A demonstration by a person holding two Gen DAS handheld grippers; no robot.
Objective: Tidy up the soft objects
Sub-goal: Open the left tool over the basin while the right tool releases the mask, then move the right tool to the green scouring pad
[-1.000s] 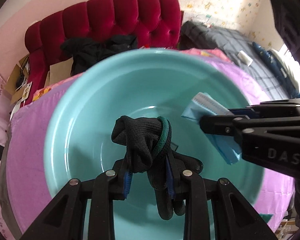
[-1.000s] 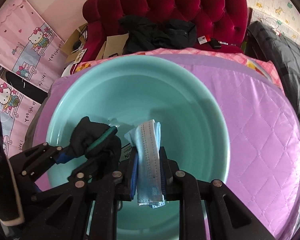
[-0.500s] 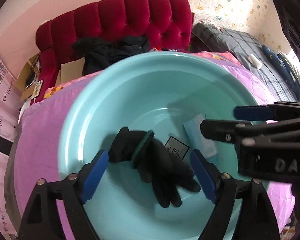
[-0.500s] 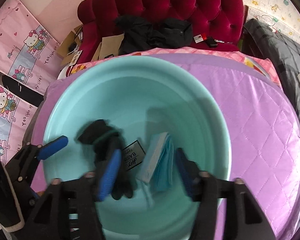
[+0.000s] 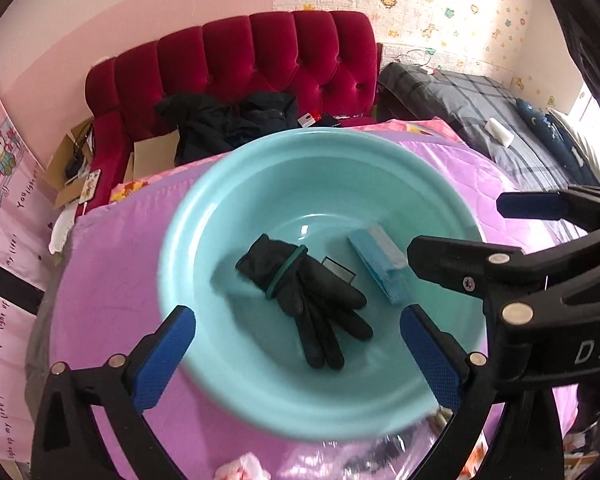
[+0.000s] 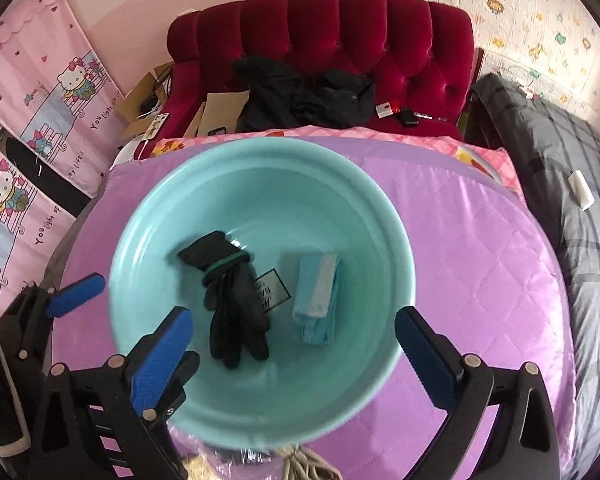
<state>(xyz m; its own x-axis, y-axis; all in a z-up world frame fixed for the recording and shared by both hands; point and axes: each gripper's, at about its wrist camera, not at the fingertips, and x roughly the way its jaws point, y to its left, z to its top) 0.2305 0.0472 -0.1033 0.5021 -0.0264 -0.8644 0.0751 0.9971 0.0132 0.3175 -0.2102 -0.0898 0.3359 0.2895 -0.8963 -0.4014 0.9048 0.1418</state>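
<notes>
A black glove with a green cuff band (image 5: 304, 288) (image 6: 232, 300) lies on the bottom of a turquoise basin (image 5: 204, 216) (image 6: 380, 216). A folded blue face mask (image 5: 380, 264) (image 6: 318, 296) lies beside it, to the right. My left gripper (image 5: 296, 352) is open and empty, raised above the basin's near side. My right gripper (image 6: 292, 356) is open and empty too, above the near rim. The right gripper also shows at the right of the left wrist view (image 5: 516, 240).
The basin stands on a purple quilted cover (image 6: 480, 260). A red tufted sofa (image 6: 360, 40) with dark clothes (image 6: 300, 96) is behind. A grey plaid bed (image 6: 580, 200) is at right. Crumpled items lie at the near edge (image 5: 244, 468) (image 6: 300, 464).
Both grippers opened and dropped the glove and mask into the basin, then pulled back and up. The basin now looks smaller in both views.
</notes>
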